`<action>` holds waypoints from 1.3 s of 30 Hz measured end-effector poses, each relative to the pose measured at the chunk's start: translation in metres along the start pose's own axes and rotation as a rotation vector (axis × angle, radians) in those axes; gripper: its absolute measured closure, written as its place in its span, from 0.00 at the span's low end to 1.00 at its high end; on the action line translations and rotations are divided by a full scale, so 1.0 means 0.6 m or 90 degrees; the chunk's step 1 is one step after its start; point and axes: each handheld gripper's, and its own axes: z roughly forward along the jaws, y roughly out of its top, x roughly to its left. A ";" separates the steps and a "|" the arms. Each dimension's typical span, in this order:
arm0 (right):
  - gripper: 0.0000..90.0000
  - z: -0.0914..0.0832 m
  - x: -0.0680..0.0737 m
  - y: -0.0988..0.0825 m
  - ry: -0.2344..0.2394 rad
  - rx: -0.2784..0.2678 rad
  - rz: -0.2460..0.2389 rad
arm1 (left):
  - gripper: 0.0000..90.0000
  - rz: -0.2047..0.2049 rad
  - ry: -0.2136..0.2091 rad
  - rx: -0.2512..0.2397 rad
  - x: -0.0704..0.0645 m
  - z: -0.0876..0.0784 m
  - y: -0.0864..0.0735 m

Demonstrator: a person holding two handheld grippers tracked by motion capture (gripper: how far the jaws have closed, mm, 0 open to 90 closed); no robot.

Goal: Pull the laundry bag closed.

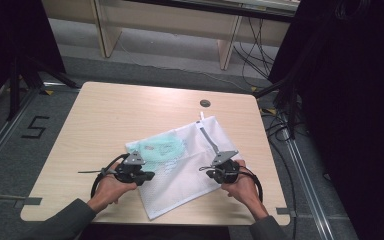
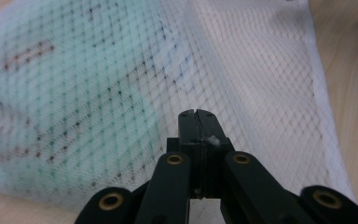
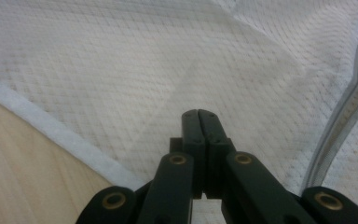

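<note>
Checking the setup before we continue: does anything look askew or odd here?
The white mesh bag lies skewed on the table, one corner near the front edge, its zipper open. Nothing looks spilled or damaged.

High view above table (image 1: pixel 105 115); tong cameras close over shared mesh bag (image 1: pixel 190 170).

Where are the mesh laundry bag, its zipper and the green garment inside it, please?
mesh laundry bag (image 1: pixel 180 192), high view, lower white panel.
zipper (image 3: pixel 349 112), right gripper view, grey tape.
green garment (image 2: pixel 60 107), left gripper view, middle, behind mesh.

mesh bag (image 1: pixel 190 165): white net | garment inside (image 1: pixel 164 148): mint green, possibly reddish-printed
</note>
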 end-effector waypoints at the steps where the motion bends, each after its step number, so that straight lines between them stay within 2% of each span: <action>1: 1.00 0.001 -0.002 -0.001 0.001 0.005 0.004 | 1.00 -0.002 -0.004 0.004 0.001 0.003 -0.002; 3: 1.00 0.005 -0.005 -0.003 0.003 0.019 0.004 | 1.00 0.014 -0.003 0.014 0.006 0.003 -0.001; 4: 1.00 0.008 -0.006 -0.003 0.005 0.024 0.001 | 1.00 -0.001 -0.001 0.014 0.007 0.006 -0.003; 5: 1.00 0.013 -0.008 -0.005 -0.002 0.027 -0.017 | 1.00 0.011 0.003 0.023 0.013 0.007 -0.004; 6: 1.00 0.016 -0.007 -0.005 -0.001 0.036 -0.018 | 1.00 0.003 0.014 0.021 0.017 0.010 -0.007; 7: 1.00 0.019 -0.002 -0.005 0.007 0.046 -0.008 | 1.00 0.006 0.022 0.033 0.023 0.011 -0.010; 8: 1.00 0.022 -0.004 -0.003 0.014 0.052 -0.044 | 1.00 0.002 0.020 0.029 0.031 0.012 -0.011; 9: 1.00 0.023 0.003 -0.003 0.016 0.063 -0.030 | 1.00 -0.019 0.027 0.026 0.033 0.012 -0.012; 10: 1.00 0.025 0.008 -0.001 0.022 0.066 -0.035 | 1.00 -0.003 0.039 0.030 0.038 0.009 -0.011; 11: 1.00 0.025 0.010 0.001 0.028 0.068 -0.037 | 1.00 -0.006 0.044 0.033 0.042 0.008 -0.011; 13: 1.00 0.026 0.017 0.003 0.029 0.069 -0.036 | 1.00 -0.014 0.048 0.037 0.048 0.005 -0.011; 14: 1.00 0.026 0.019 0.004 0.030 0.069 -0.046 | 1.00 -0.011 0.046 0.042 0.051 0.004 -0.010; 16: 1.00 0.027 0.026 0.007 0.033 0.068 -0.044 | 1.00 -0.002 0.063 0.050 0.056 0.001 -0.009; 17: 1.00 0.029 0.029 0.009 0.039 0.064 -0.055 | 1.00 0.003 0.064 0.052 0.060 0.000 -0.008; 18: 1.00 0.030 0.033 0.011 0.047 0.063 -0.063 | 1.00 -0.012 0.064 0.051 0.062 0.000 -0.009; 19: 1.00 0.031 0.037 0.013 0.045 0.062 -0.071 | 1.00 -0.011 0.062 0.057 0.066 -0.003 -0.009; 21: 1.00 0.034 0.045 0.016 0.054 0.059 -0.075 | 1.00 -0.004 0.073 0.070 0.072 -0.006 -0.007; 22: 1.00 0.033 0.050 0.018 0.059 0.063 -0.066 | 1.00 0.000 0.075 0.073 0.074 -0.008 -0.007; 24: 1.00 0.036 0.058 0.022 0.067 0.060 -0.071 | 1.00 -0.007 0.070 0.076 0.081 -0.011 -0.007; 25: 1.00 0.038 0.060 0.024 0.068 0.055 -0.086 | 1.00 0.001 0.073 0.075 0.085 -0.011 -0.007; 26: 1.00 0.039 0.064 0.027 0.069 0.057 -0.093 | 1.00 -0.016 0.074 0.074 0.086 -0.012 -0.008; 29: 1.00 0.043 0.074 0.034 0.082 0.054 -0.102 | 1.00 -0.007 0.074 0.094 0.094 -0.019 -0.008; 33: 1.00 0.047 0.090 0.042 0.090 0.053 -0.121 | 1.00 -0.015 0.079 0.092 0.099 -0.020 -0.009; 37: 1.00 0.050 0.101 0.047 0.098 0.052 -0.125 | 1.00 0.004 0.080 0.105 0.103 -0.024 -0.007; 39: 1.00 0.051 0.104 0.049 0.096 0.049 -0.135 | 1.00 -0.005 0.082 0.106 0.105 -0.026 -0.009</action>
